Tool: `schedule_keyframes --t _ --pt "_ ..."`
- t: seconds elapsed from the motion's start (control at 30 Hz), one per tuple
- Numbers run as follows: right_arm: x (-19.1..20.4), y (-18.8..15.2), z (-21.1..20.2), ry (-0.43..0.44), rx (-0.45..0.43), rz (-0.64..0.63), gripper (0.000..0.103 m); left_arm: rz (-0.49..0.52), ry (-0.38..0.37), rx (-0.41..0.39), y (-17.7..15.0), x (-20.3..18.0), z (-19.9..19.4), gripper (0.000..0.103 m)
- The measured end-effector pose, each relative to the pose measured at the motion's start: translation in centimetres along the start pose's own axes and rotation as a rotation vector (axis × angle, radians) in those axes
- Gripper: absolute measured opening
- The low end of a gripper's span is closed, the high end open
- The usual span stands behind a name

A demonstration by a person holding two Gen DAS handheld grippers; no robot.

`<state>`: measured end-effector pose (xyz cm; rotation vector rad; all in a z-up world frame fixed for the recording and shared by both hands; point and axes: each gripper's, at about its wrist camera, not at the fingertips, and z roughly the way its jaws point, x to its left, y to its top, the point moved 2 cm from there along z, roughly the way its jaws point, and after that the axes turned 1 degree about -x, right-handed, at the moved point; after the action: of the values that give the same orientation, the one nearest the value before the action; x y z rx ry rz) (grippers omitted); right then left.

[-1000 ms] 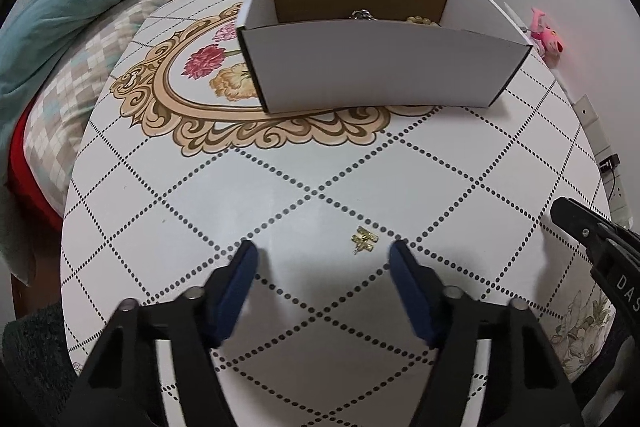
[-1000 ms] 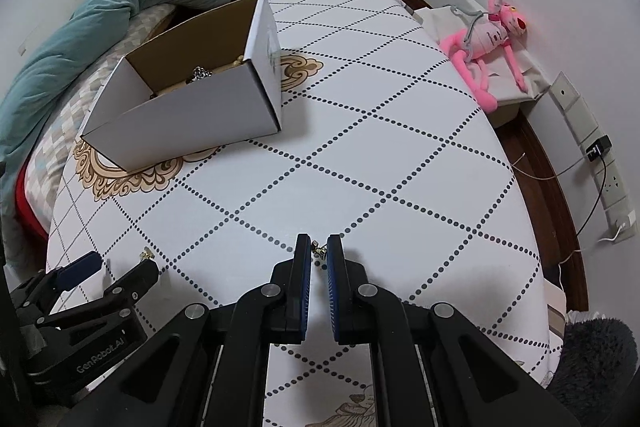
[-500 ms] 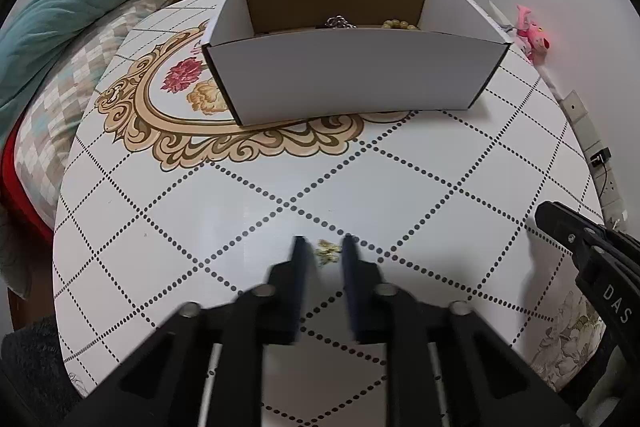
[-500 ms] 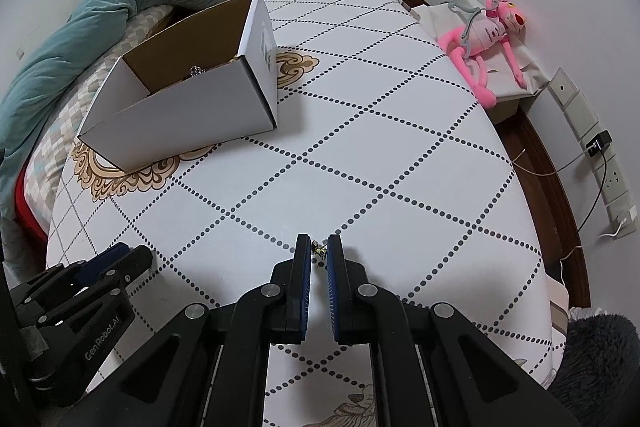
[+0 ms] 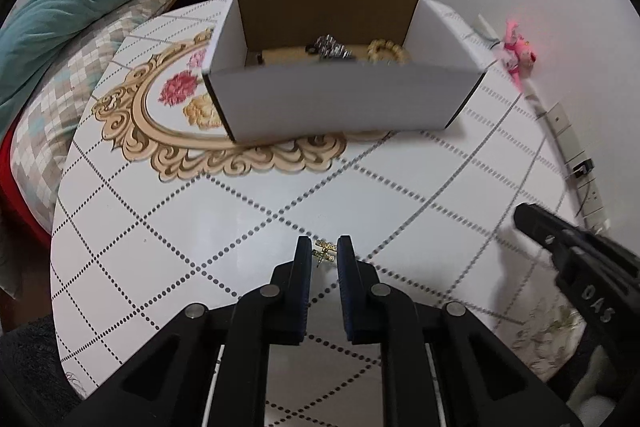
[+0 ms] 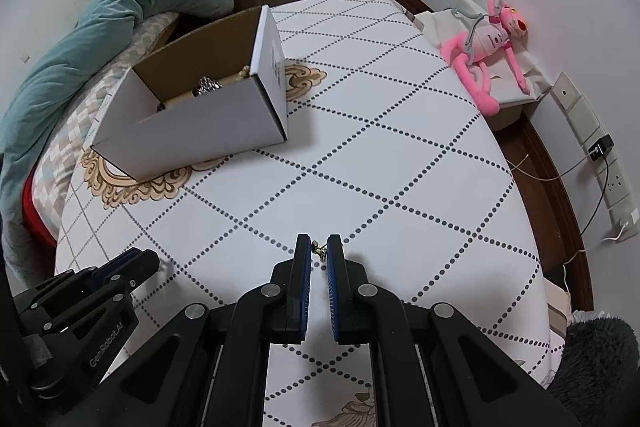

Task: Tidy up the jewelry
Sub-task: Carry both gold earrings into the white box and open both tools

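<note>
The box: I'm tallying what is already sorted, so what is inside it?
Inside the box lie a silvery piece and a pale beaded bracelet. Its front wall hides most of the floor, so more may lie there.

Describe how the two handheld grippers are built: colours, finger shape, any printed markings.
Both the left gripper and right gripper are matte black plastic linkages with round silver pivot pins and flat, straight fingers faced with blue ribbed pads. White lettering is printed on each body's side. No cables, hands or sleeves show.
</note>
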<state>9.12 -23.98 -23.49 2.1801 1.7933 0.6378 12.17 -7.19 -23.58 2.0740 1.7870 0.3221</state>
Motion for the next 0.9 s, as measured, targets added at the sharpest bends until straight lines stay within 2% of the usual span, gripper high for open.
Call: schedule_keyframes --t 0.13,0.27,0.47,0.63,0.9 --pt "0.6 1.5 -1.6 0.039 -0.022 0.0 0.008 -0.018 -0.04 -0.028 2.1 0.0 -2.3 0.01" --pt "1.6 4.3 -3.5 0.093 -0.053 -0.003 0.008 -0.036 -0.077 -0.046 5.8 0.3 -4.3 0.01" --pt "3.2 9.7 -3.6 0.189 -0.041 -0.001 0.008 -0.06 -0.096 -0.012 11.5 1.7 -3.8 0.01" --pt "4.9 14.0 -0.8 0.243 0.02 -0.027 0.008 -0.083 -0.091 0.057 14.4 3.2 -1.2 0.01" --pt "7.0 17.6 4.1 0.255 0.172 -0.099 0.009 -0.132 -0.097 0.159 17.0 4.6 1.2 0.012"
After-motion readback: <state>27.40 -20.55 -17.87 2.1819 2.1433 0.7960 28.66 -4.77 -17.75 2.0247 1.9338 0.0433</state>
